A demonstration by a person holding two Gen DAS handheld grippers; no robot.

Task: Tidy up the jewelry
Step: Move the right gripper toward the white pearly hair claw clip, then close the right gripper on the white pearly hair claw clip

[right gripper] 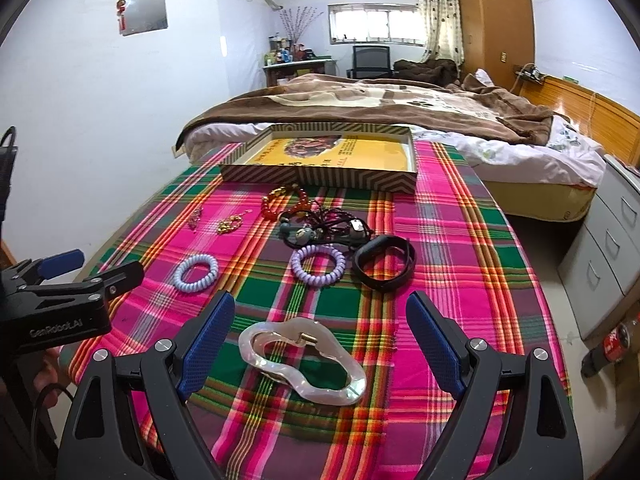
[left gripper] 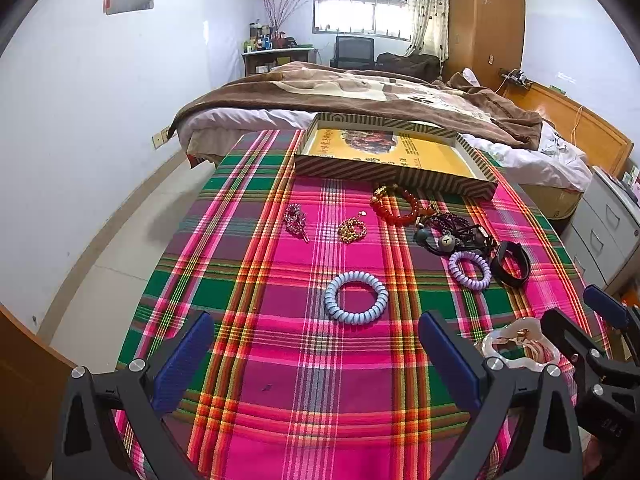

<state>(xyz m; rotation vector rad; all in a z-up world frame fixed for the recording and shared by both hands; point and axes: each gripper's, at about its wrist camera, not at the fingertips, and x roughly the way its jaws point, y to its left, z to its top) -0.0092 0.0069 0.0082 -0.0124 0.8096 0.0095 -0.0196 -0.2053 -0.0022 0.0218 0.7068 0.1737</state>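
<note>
- Your right gripper [right gripper: 320, 344] stands spread wide, grasping nothing; the pearly shell-look hair clip [right gripper: 302, 364] lies flat on the cloth between its fingers, touching neither pad as far as the view shows.
- Your left gripper [left gripper: 316, 364] is likewise released and empty, with bare cloth between its fingers and the pale blue spiral hair tie [left gripper: 356, 297] just ahead.
- Risk: the clip is glossy, flat and irregular in outline. In my judgement, closing on its curved edges could squirt it sideways or tilt it out of the pads; seat low and square.
- Risk: the plaid tablecloth [right gripper: 440, 240] is loose fabric. Fingers dragged across it could bunch it and shift every piece.
- Risk: the dark tangle of beaded cords and hair ties [right gripper: 324, 228] touches the red bead bracelet [right gripper: 286, 202] and sits just beside the lilac spiral hair tie [right gripper: 318, 266] and black band [right gripper: 384, 268]. Lifting one is likely to drag the neighbours.
- Risk: the small gold chain piece [left gripper: 352, 230] and the purple beaded piece [left gripper: 295, 220] are fine and low; a pinch may miss them.
- The striped cardboard tray [right gripper: 320, 176], yellow inside, holds no jewelry yet and lies at the far end of the cloth, well apart from both grippers.
- Room: a bedroom with white walls, a bed under a brown blanket [right gripper: 380, 104] beyond the table, a wooden wardrobe, a window and grey drawers to the right.
</note>
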